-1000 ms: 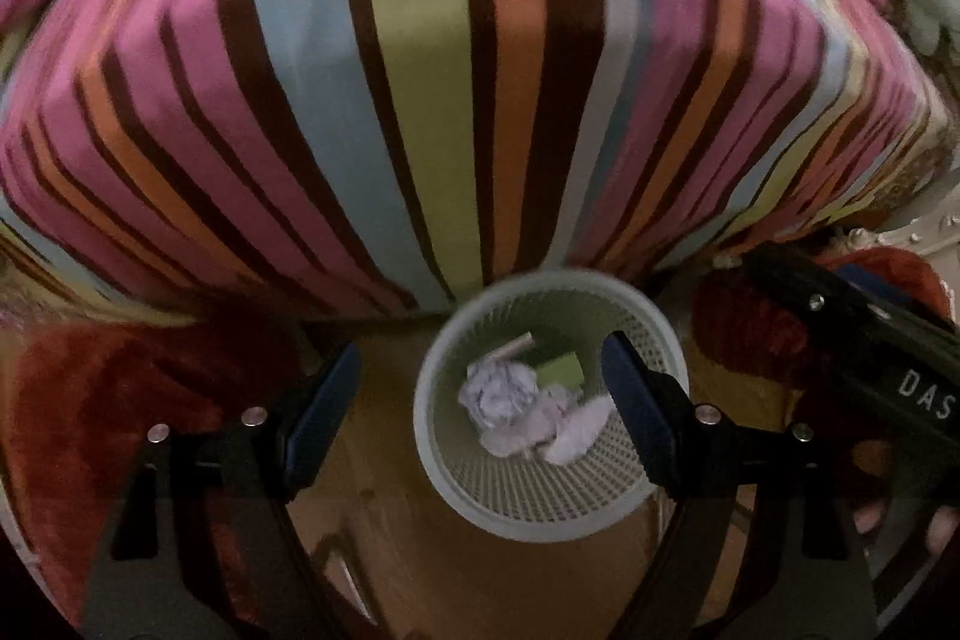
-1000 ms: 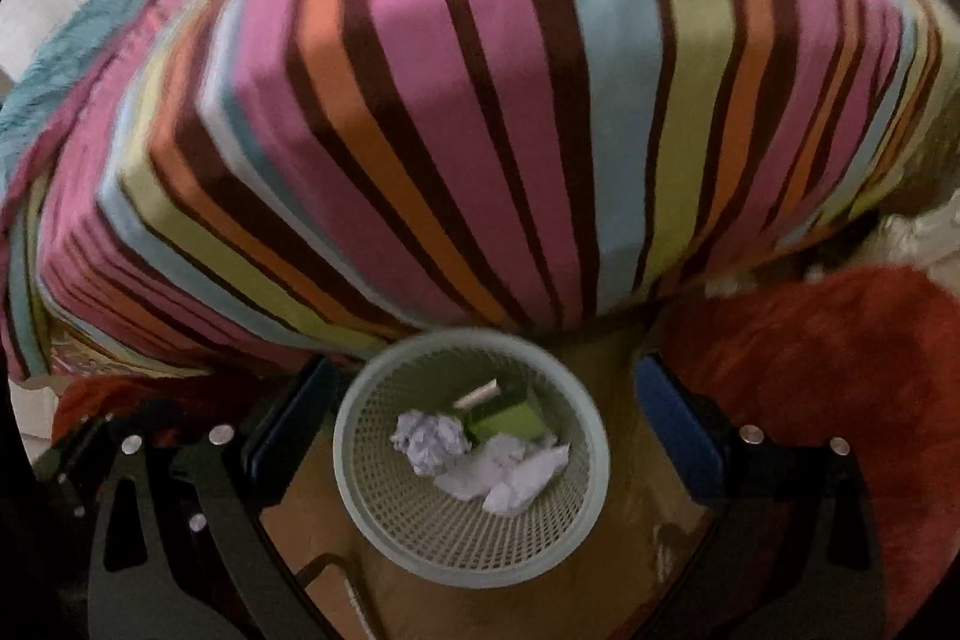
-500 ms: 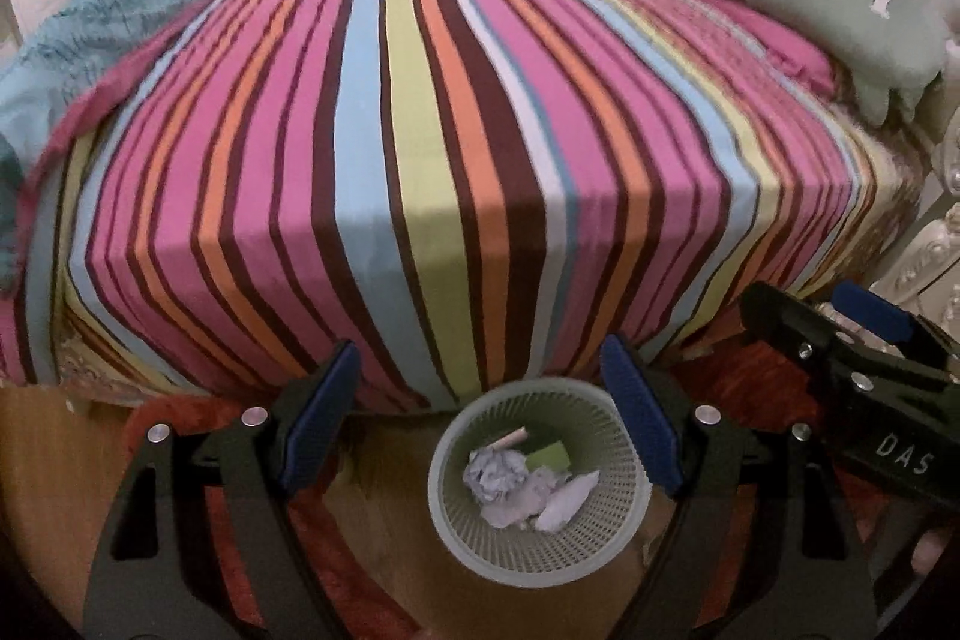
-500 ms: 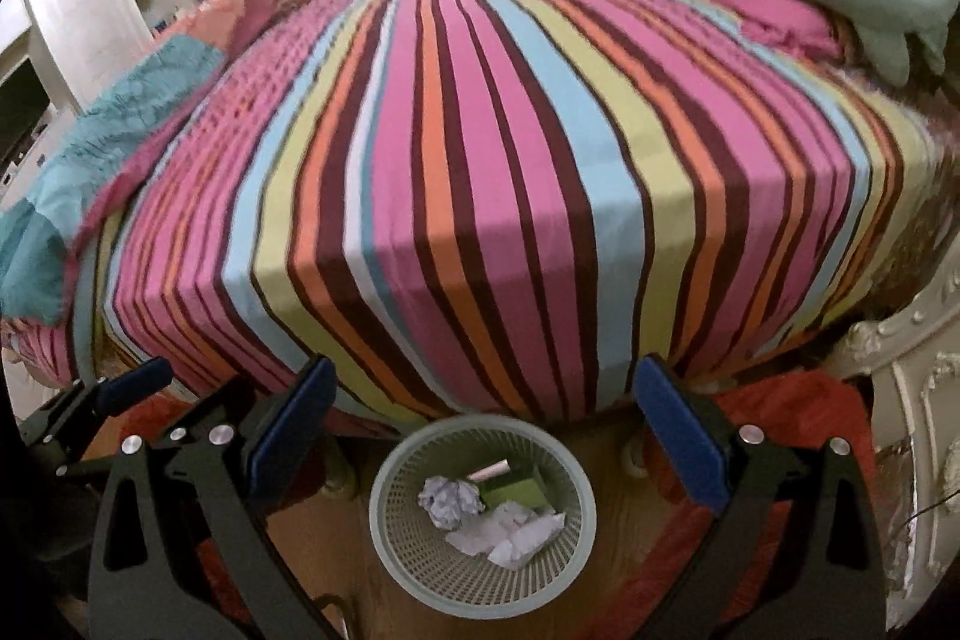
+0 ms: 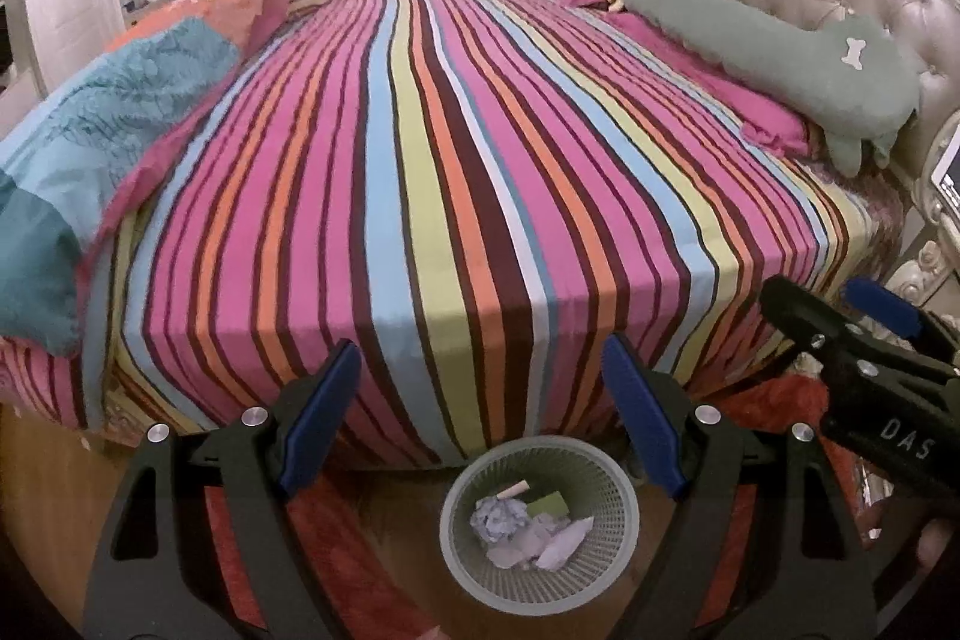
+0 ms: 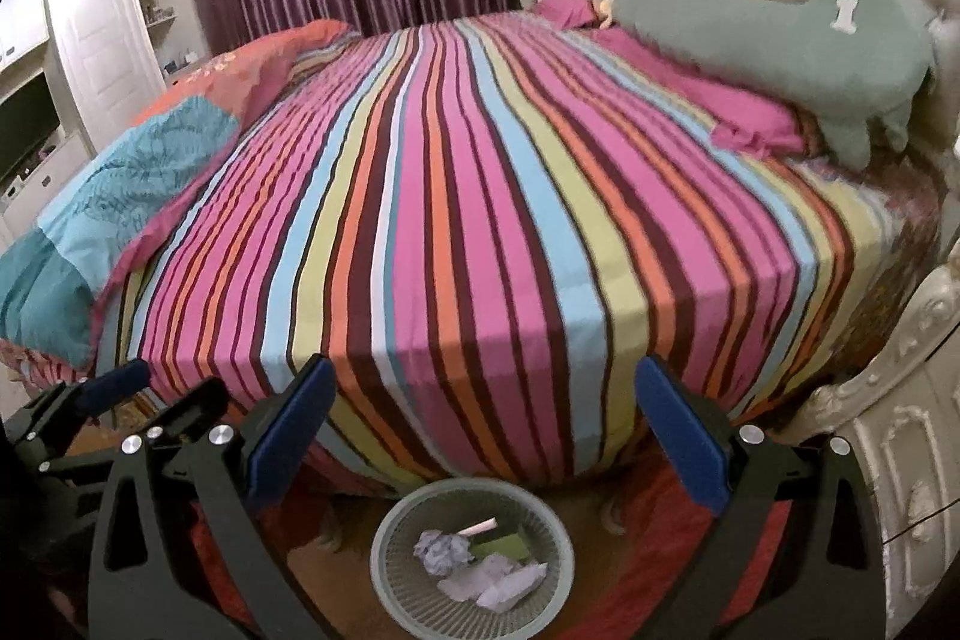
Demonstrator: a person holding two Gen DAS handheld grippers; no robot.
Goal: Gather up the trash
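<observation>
Left gripper (image 5: 480, 424): fingers apart, empty.
Right gripper (image 6: 486, 430): fingers apart, empty.
Bin (image 5: 624, 532): below both, holding crumpled paper (image 5: 501, 517).
Bed (image 5: 456, 172): ahead.

Upright mesh wastebasket (image 5: 538, 532) on floor holds crumpled paper (image 5: 501, 517).

Dim, warm indoor light; heavy fisheye curving and black corners in both views, slight motion blur, shadow beneath the bed (image 5: 456, 196).
</observation>
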